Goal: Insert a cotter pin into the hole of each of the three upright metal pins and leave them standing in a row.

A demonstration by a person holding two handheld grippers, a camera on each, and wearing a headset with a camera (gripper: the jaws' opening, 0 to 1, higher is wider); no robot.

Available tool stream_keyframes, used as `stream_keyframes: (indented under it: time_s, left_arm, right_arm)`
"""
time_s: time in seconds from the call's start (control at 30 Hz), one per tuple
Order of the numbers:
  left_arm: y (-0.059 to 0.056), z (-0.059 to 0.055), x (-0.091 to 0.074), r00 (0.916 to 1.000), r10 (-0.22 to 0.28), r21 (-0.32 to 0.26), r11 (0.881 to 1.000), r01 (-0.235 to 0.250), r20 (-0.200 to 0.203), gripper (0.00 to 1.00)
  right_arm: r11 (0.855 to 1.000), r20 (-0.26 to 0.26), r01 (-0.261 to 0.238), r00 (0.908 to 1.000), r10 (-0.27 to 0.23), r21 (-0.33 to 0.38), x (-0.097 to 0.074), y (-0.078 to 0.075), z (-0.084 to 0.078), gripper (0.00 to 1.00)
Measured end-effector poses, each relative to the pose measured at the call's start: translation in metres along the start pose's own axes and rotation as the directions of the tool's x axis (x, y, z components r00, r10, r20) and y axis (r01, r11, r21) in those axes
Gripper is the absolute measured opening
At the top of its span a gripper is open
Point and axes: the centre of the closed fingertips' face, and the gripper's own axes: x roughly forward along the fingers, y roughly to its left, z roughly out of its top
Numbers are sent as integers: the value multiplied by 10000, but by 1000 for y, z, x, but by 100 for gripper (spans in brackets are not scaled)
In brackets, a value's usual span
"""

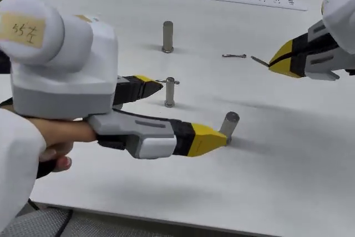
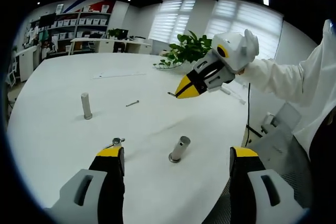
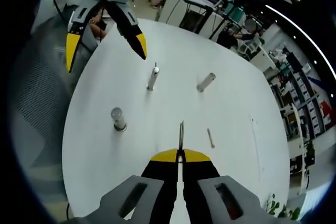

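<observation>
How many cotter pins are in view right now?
3 cotter pins: one through the middle metal pin, one loose on the table, one held in the right claw.

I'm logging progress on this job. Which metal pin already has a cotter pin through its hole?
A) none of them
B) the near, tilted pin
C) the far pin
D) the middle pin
D: in the head view the middle pin carries a cotter pin across its top, while the far pin and the near pin have bare tops.
</observation>
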Motion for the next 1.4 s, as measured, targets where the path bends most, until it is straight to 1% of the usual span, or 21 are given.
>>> stream_keyframes:
  time_s: [0.03, 0.1, 0.13, 0.3, 0.33, 0.5, 0.53, 0.6, 0.7, 0.73, 0.83, 1.07, 1.13, 1.2, 1.3, 1.4]
  left_arm:
    - [-1, 3, 3, 9999, -118, 8, 9999, 118, 5, 79]
    - [-3, 6, 7, 9997, -248, -70, 9997, 248, 1, 75]
    - [-4, 10, 10, 9994, -332, -116, 9994, 333, 33, 74]
    - [-7, 18, 20, 9984, -561, -116, 9984, 561, 39, 67]
    - [-9, 21, 24, 9977, -671, -115, 9977, 672, 54, 65]
    - [-14, 27, 34, 9957, -922, -187, 9956, 923, 39, 58]
    - [-15, 29, 37, 9950, -997, -262, 9947, 998, 59, 56]
    - [-18, 31, 41, 9939, -1103, -412, 9930, 1105, 75, 52]
    - [-21, 33, 47, 9927, -1202, -470, 9916, 1204, 74, 50]
    - [-23, 33, 48, 9921, -1251, -510, 9908, 1253, 79, 47]
    - [-27, 33, 53, 9909, -1348, -602, 9891, 1346, 8, 42]
    - [-32, 31, 60, 9888, -1490, -752, 9862, 1477, -113, 35]
    - [-36, 30, 61, 9880, -1536, -749, 9855, 1520, -161, 33]
    - [-32, 29, 62, 9882, -1518, -742, 9859, 1501, -178, 29]
    - [-31, 29, 64, 9872, -1582, -862, 9840, 1558, -210, 24]
    - [-28, 28, 67, 9869, -1596, -946, 9831, 1565, -258, 22]
  right_arm:
    - [9999, 125, 125, 9998, -124, -16, -2, 2, 3, 0]
    - [9997, 174, 226, 9996, -226, 7, -5, 4, 4, 0]
    - [9995, 291, 322, 9991, -322, 24, -7, 7, 6, 0]
    - [9985, 464, 503, 9976, -512, 206, -12, 16, 8, 0]
    - [9977, 566, 622, 9964, -637, 274, -13, 19, 9, 0]
    - [9962, 755, 822, 9936, -842, 285, -17, 29, 13, 0]
    - [9944, 801, 1003, 9915, -1027, 329, -17, 28, 13, 0]
    - [9932, 926, 1096, 9893, -1129, 404, -17, 32, 14, 0]
    - [9921, 996, 1178, 9876, -1215, 426, -17, 37, 15, 0]
    - [9919, 1025, 1188, 9871, -1230, 455, -17, 38, 16, 0]
    - [9919, 1094, 1130, 9869, -1187, 574, -16, 43, 17, 0]
    - [9939, 1118, 913, 9889, -978, 618, -13, 51, 16, 0]
    - [9935, 1105, 943, 9887, -1010, 639, -12, 52, 15, 0]
    - [9933, 1093, 918, 9891, -992, 705, -12, 53, 14, 0]
    - [9930, 1068, 943, 9891, -1016, 714, -12, 53, 13, 0]
    - [9926, 1038, 964, 9892, -1038, 737, -14, 53, 12, 0]
